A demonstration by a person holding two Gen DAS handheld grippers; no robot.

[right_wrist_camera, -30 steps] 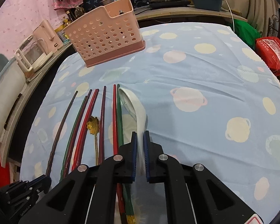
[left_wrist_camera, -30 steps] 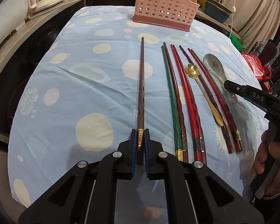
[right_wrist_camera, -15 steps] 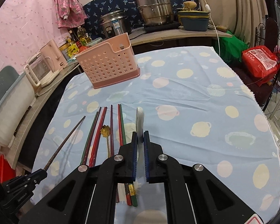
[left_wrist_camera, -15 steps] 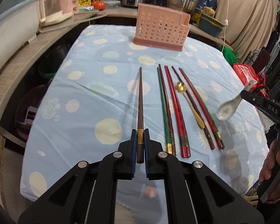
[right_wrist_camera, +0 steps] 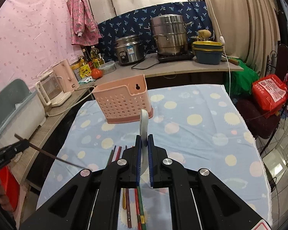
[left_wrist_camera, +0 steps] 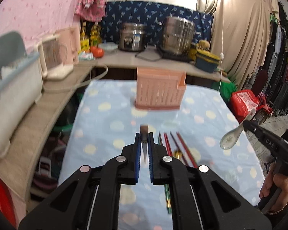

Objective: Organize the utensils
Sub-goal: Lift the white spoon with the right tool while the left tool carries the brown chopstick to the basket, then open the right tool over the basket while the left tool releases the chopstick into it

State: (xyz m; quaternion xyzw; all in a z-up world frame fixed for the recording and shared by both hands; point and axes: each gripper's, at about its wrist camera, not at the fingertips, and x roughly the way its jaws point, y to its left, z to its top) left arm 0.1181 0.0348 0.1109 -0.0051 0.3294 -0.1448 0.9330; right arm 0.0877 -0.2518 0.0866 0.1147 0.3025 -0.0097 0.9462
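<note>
The left tongs (left_wrist_camera: 144, 143) are clamped on a dark chopstick (right_wrist_camera: 48, 153), a light, stiff, slim rod that could pivot. The right tongs (right_wrist_camera: 144, 149) pinch the handle of a white ceramic spoon (left_wrist_camera: 233, 136), glazed, slippery and breakable. Both are held above the table (right_wrist_camera: 201, 134), whose far edge carries the pink basket (right_wrist_camera: 122, 103).

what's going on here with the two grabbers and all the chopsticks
A person is tidying utensils with a handheld gripper in each hand. The left gripper is shut on a dark brown chopstick, lifted off the table. The right gripper is shut on a white spoon, also held in the air. The other chopsticks and a gold spoon lie on the blue tablecloth. The pink basket stands at the far end, nothing dropped into it yet.
</note>
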